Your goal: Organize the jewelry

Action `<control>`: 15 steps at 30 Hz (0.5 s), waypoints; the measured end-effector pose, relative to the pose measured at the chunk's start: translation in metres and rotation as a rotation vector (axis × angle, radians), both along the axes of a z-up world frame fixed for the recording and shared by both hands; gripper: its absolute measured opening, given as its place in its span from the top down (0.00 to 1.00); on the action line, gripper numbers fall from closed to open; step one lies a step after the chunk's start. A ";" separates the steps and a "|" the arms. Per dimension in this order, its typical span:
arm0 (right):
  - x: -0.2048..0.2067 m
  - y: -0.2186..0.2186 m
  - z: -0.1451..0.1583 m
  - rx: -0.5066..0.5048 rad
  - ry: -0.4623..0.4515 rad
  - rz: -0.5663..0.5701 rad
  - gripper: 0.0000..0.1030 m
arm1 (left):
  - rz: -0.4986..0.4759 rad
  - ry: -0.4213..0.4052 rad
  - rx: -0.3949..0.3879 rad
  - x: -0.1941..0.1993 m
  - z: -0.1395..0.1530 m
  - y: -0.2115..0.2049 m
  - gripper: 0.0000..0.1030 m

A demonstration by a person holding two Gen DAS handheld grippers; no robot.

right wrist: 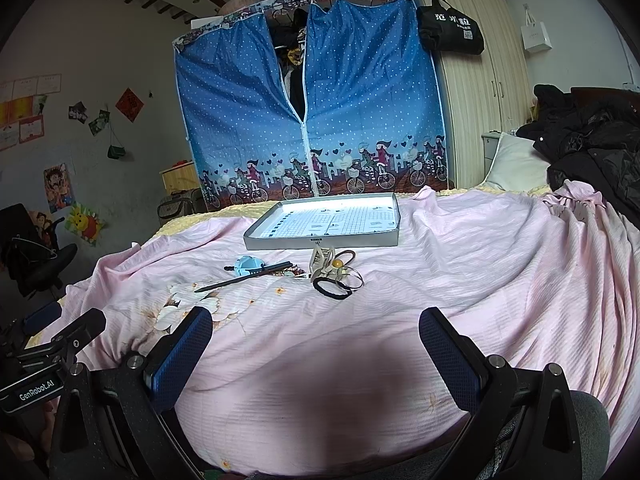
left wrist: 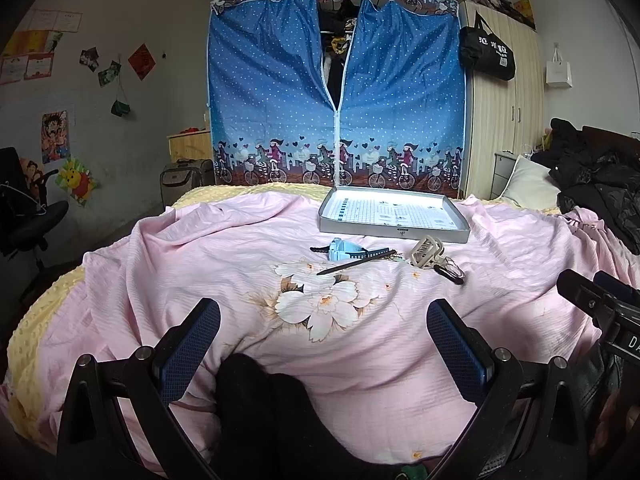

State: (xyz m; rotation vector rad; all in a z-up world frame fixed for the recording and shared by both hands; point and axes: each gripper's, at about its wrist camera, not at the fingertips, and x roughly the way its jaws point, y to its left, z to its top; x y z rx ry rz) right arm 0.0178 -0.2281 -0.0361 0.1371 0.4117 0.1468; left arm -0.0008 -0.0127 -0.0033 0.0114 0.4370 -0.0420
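So both grippers hang low over the near edge of the bed, and both are spread wide with nothing between the blue pads. The left gripper (left wrist: 324, 344) frames a printed white flower on the pink bedsheet (left wrist: 200, 248), with something dark, perhaps a knee in black fabric, sitting just beneath it. The right gripper (right wrist: 316, 344) hovers over bare pink sheet, its own shadow pooled under it, and its black body pokes into the left camera's right edge.

Up ahead, well clear of both sets of fingers, the jewelry lies in a loose row across the sheet. On the left there's a light blue watch (left wrist: 340, 249) with a dark strap, and a thin dark stick (left wrist: 356, 263), maybe a hair stick or a pencil, leans slantwise across it. To the right sits a beige claw hair clip (right wrist: 321, 261), and just beside it a small amber bead (right wrist: 338, 264) on what looks like a hair tie. Touching that cluster, nearest the right gripper, a black hair tie (right wrist: 332, 290) overlaps a thin ring-shaped bangle (right wrist: 354, 280).

Right behind the row waits the shallow grey tray (left wrist: 394, 232), its floor lined with a gridded printed sheet. It holds nothing that I can make out.

Beyond the bed stands a blue polka-dot fabric wardrobe (left wrist: 276, 92), zip half open, and black jackets (right wrist: 592, 140) pile up at the right by a white pillow (right wrist: 512, 160).
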 end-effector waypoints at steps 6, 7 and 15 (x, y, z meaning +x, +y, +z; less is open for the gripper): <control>0.000 0.000 0.001 0.002 0.001 0.000 0.00 | -0.004 -0.010 0.020 -0.001 0.000 -0.002 0.02; 0.000 -0.001 0.001 0.003 0.000 -0.001 0.00 | -0.006 -0.013 0.025 -0.002 0.000 -0.003 0.02; -0.001 -0.004 -0.002 0.017 -0.002 -0.008 0.00 | -0.012 -0.015 0.033 -0.001 -0.001 -0.005 0.02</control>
